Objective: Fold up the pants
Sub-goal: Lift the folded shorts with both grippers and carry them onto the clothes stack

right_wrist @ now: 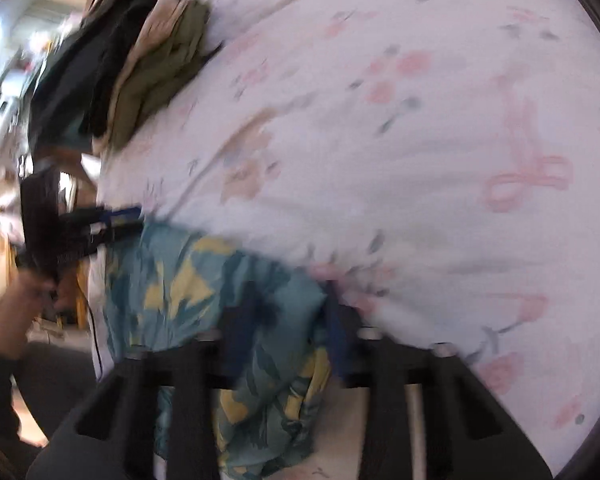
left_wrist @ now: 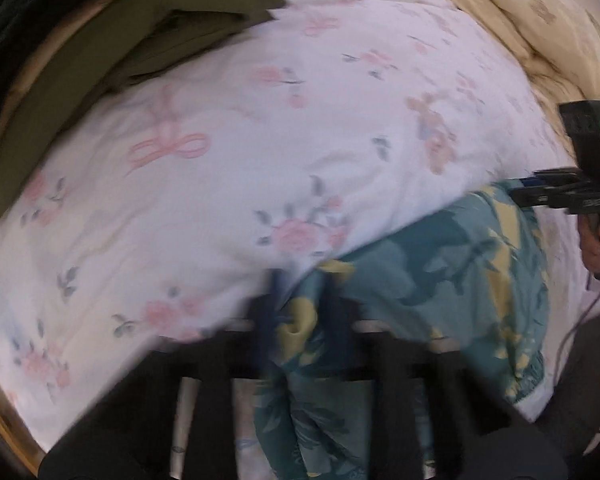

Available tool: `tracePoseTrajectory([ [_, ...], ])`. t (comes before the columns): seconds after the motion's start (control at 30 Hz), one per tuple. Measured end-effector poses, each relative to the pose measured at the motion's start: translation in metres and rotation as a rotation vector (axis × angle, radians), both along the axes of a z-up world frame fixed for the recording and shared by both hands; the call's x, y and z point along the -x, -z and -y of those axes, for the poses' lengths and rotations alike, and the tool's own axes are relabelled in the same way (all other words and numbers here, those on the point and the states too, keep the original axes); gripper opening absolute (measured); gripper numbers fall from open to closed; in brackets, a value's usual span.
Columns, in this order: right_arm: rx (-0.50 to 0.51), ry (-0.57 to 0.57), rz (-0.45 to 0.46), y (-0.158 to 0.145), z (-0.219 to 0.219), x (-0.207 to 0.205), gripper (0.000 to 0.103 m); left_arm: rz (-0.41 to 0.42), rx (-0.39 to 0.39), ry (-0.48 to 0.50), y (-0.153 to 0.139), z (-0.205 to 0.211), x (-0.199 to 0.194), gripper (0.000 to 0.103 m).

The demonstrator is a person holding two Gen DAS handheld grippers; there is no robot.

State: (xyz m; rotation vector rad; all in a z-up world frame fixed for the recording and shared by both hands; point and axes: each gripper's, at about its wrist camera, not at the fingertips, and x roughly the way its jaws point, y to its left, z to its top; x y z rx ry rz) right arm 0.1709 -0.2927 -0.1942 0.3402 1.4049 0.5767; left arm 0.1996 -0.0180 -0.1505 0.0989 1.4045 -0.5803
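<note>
teal floral pants (left_wrist: 440,264) hang bunched between both hand-held grippers.

Teal pants (left_wrist: 440,264) pinched in left gripper (left_wrist: 302,312) — floral bedsheet (left_wrist: 260,140) beneath

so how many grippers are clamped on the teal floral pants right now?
2. The left gripper pinches one edge of the teal and yellow floral pants; the right gripper pinches the opposite edge, over the white floral bedspread.

Motion blur smears both views, the pants (left_wrist: 440,264) run under each tool's fingers and off the bottom edge, and the olive clothes (left_wrist: 100,52) are cropped.
</note>
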Motion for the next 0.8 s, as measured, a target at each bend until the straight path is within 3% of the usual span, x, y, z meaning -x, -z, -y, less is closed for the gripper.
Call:
tracePoseTrajectory([
  [0.03,0.010,-0.031,0.015,0.000,-0.005,0.002,0.010,0.012,-0.006,0.014,-0.002,0.002,0.002,0.004],
  [0.13,0.041,-0.046,0.088,-0.013,-0.008,0.003,0.007,0.060,-0.016,0.025,-0.010,0.002,0.002,0.003],
  [0.3,0.112,-0.069,0.233,-0.046,-0.012,-0.007,0.006,0.192,-0.011,-0.051,-0.042,-0.008,-0.015,0.002],
  [0.5,0.155,-0.049,0.380,-0.073,-0.013,-0.008,0.006,0.299,-0.061,0.022,-0.067,0.003,-0.013,0.002],
  [0.8,0.163,-0.033,0.397,-0.079,-0.010,0.011,0.006,0.297,-0.023,-0.022,-0.073,-0.006,-0.001,0.007],
])
